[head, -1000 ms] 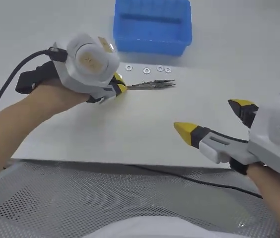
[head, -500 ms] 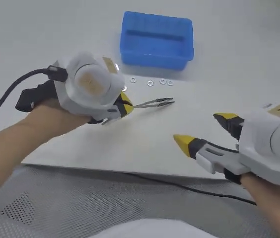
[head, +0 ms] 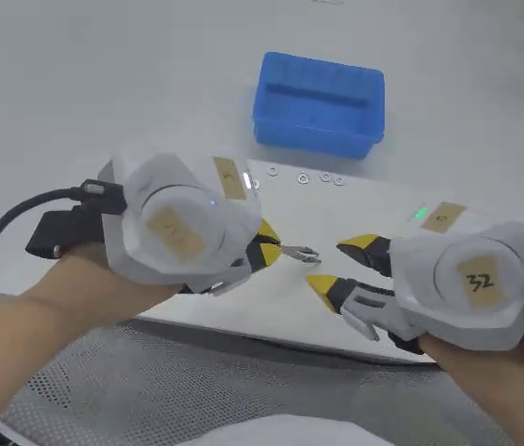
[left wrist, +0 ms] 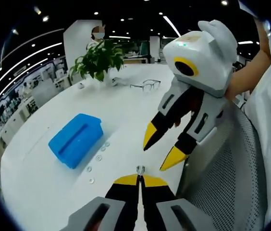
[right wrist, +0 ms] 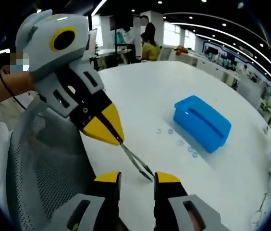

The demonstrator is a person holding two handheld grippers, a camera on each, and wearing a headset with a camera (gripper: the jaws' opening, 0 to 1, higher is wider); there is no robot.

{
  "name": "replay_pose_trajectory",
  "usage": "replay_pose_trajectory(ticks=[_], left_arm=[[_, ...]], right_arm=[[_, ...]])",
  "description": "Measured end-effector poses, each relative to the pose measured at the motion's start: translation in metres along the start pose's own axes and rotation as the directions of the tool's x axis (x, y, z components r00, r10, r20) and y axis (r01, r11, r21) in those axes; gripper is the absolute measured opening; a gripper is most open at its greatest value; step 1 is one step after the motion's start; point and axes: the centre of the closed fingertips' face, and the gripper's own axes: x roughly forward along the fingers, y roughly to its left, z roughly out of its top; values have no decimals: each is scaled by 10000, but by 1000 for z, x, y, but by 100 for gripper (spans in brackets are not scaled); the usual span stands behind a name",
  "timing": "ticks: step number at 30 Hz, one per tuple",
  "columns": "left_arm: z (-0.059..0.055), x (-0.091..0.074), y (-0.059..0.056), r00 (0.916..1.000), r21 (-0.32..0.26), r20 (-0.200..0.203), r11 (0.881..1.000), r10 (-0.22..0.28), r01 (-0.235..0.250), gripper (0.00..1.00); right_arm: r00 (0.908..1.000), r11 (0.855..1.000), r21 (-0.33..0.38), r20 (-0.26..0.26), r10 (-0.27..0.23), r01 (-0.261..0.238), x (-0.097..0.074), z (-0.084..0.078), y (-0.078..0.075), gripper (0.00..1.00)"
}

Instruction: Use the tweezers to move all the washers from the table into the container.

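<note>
Washers point(head: 303, 177) are laid in a row along the mat's point(head: 373, 214) far edge, beside the container point(head: 318, 90). Tweezers point(head: 297, 251) are clamped by the left gripper point(head: 268, 243); the right gripper point(head: 327, 264) is held agape. They could be knocked askew by it.

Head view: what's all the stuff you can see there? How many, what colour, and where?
container: one, blue, far side of the table, behind the washers
washers: four that I can count, silvery, in a row on the mat, just in front of the container
tweezers: one, metal, held in the left gripper, tip pointing toward the right gripper
mat: one, white, flat on the table
cable: one, black, trailing from the left gripper
left gripper: white body, yellow-and-black fingers shut on the tweezers
right gripper: white body, yellow-and-black fingers open, holding nothing
arms: two, at the bottom, holding the grippers
</note>
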Motion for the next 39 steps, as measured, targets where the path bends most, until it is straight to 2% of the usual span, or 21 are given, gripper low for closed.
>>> replay_pose_trajectory(ticks=[6,8,12,16,18,21,23,25,27,29,30,31,32,35,36,38,39], left_arm=[[11,-4,-5,9998,198,168,9997,-111,107,0],[12,-5,-7,9995,190,192,9995,-249,245,0],[16,-9,-13,9989,394,334,9988,-317,304,0],[16,-9,-21,9976,591,365,9967,-582,560,0],[14,-8,-23,9977,760,277,9953,-626,603,0],[12,-7,-25,9978,689,226,9958,-624,607,0],[13,-7,-24,9987,679,296,9969,-412,391,0],[14,-6,-22,9990,517,450,9987,-75,51,0],[15,-6,-18,9961,93,739,9987,491,-499,0],[16,-6,-17,9928,-405,930,9966,748,-713,0],[16,-6,-16,9925,-424,949,9964,769,-732,0],[18,-8,-15,9880,-518,1166,9941,1011,-956,0],[22,-12,-11,9793,-761,1508,9893,1347,-1243,1],[25,-22,-6,9638,-1780,1940,9727,1828,-1487,13],[23,-26,-3,9614,-2056,1959,9667,1934,-1526,14],[14,-35,6,9499,-2506,1886,9475,2491,-1987,16],[8,-42,12,9414,-2629,1825,9367,2836,-2312,19]], right_arm=[[9987,9969,-600,39,507,-504,9,9,13,18],[9988,9947,-912,80,482,-472,10,11,15,12],[9984,9924,-1107,137,556,-538,12,12,19,10],[9967,9889,-1304,292,752,-708,14,15,23,7],[9961,9837,-1601,191,866,-825,17,14,26,6],[9947,9766,-1908,60,1024,-994,20,11,30,4],[9955,9706,-2225,41,951,-918,20,11,28,4],[9954,9723,-2143,41,960,-929,20,11,27,4],[9953,9741,-2068,146,961,-910,21,12,25,3],[9952,9759,-1975,136,971,-925,21,13,25,3],[9953,9761,-1972,129,962,-918,21,13,25,3],[9956,9761,-1987,123,927,-885,21,13,25,3],[9962,9755,-2041,123,867,-823,21,13,24,3],[9970,9801,-1849,126,758,-721,21,13,20,3],[9969,9821,-1730,145,777,-741,20,14,19,3],[9964,9900,-1190,286,795,-756,19,16,15,3],[9958,9932,-877,443,802,-761,17,20,12,3]])
